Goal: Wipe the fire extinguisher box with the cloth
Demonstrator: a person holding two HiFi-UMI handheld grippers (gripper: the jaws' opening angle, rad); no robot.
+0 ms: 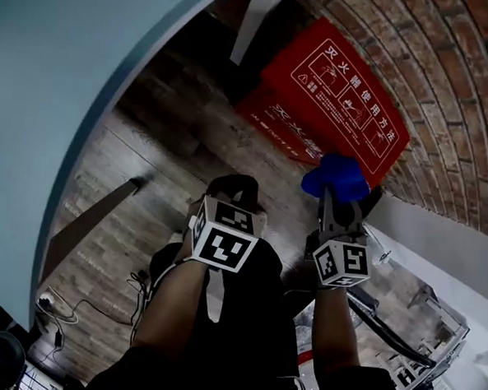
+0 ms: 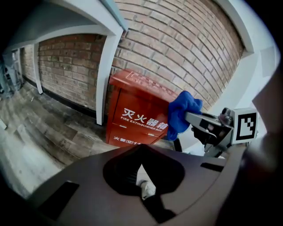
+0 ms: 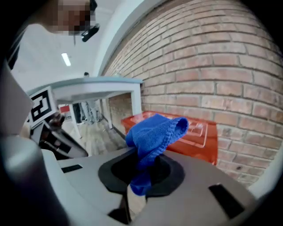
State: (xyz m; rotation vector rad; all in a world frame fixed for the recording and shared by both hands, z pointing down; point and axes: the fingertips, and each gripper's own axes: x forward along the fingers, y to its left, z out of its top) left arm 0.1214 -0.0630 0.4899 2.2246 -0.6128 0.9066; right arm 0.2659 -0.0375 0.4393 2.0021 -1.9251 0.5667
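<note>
Room: I see a wood-plank floor (image 1: 139, 151) running up to a brick wall (image 1: 456, 96). A white post (image 2: 105, 75) stands against the bricks in the left part of the left gripper view.
Fire extinguisher box: the red fire extinguisher box (image 1: 333, 88) sits on the floor against the brick wall, in the upper right of the head view. Its lid carries white characters and diagrams, and its front has white lettering.
Cloth: the blue cloth (image 3: 152, 134) is bunched into a loose fold. It rises out of the jaws at the centre of the right gripper view, with the box behind it.
Right gripper: my right gripper (image 1: 341, 196) pinches the cloth, its jaws closed on the lower end of the fabric. In the head view it is right of centre, pointing up the frame toward the box.
Cloth and box: the cloth overlaps the box's near lower edge in the head view and its right corner in the left gripper view. I cannot tell whether it touches the box.
Left gripper: my left gripper (image 1: 234, 188) has its jaws pressed together with nothing between them. It is just left of the right gripper in the head view, over the floor and short of the box.
Arms: both forearms (image 1: 171, 309) reach up from the bottom edge of the head view.
</note>
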